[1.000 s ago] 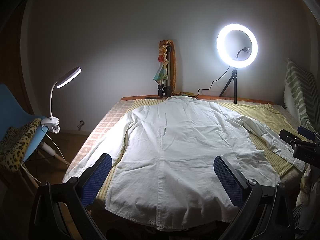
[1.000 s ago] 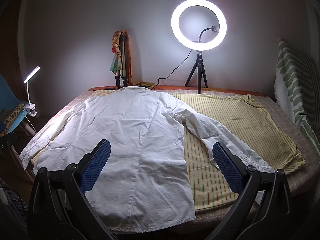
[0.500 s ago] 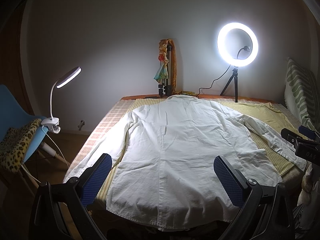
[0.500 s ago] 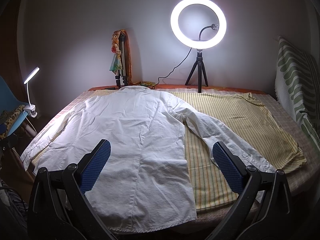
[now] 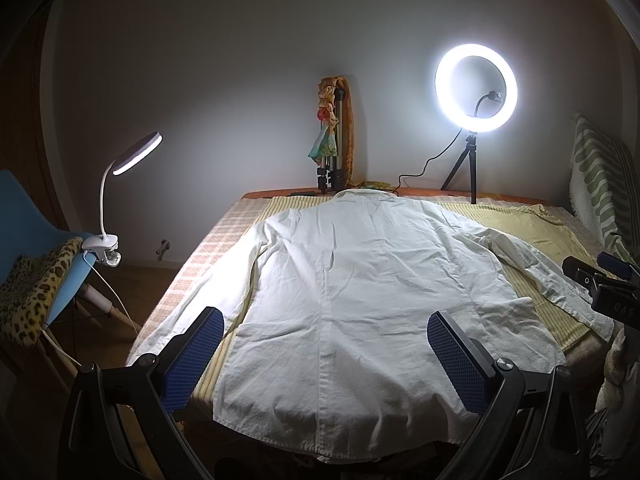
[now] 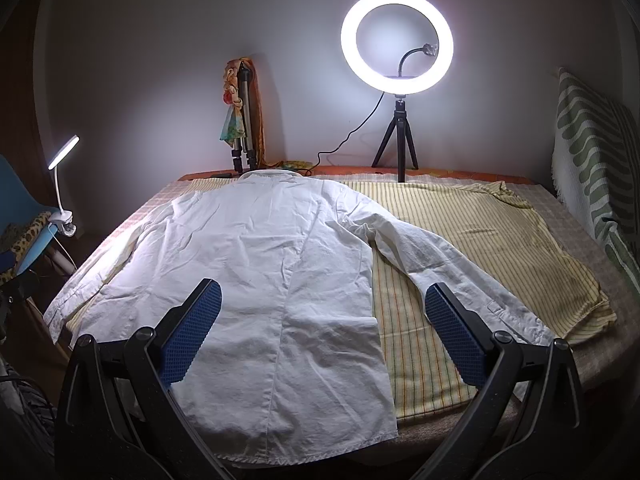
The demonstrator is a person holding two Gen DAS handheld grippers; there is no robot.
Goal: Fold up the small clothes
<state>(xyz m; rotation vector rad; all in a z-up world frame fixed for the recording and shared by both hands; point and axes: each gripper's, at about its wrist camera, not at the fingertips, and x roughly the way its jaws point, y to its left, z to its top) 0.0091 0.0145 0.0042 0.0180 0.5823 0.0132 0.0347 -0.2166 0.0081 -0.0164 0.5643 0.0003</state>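
A: What lay on the bed point(image 6: 624, 280)?

B: A white shirt point(image 5: 360, 280) lay flat, back side up. Its collar was at the far end, near the wall. Its hem hung a bit over the near edge. Both sleeves were spread out to the sides.

A: Was there something under it?

B: Yes, a yellow striped cloth point(image 6: 480, 240) was under it, reaching out more to the right.

A: What did the left gripper point(image 5: 324, 360) do?

B: It hung just in front of the hem. Its two blue pads point(image 5: 194, 356) were wide apart and held nothing.

A: And the right gripper point(image 6: 322, 334)?

B: It was wide apart too, and empty. It hung over the shirt's right side, with the right sleeve behind its right pad.

A: What else was there?

B: A ring light point(image 6: 396, 40) shone at the back on a little tripod. A small lamp point(image 5: 132, 156) was clipped to a blue chair point(image 5: 24, 216) on the left. A green striped pillow point(image 6: 592, 152) leaned on the right.
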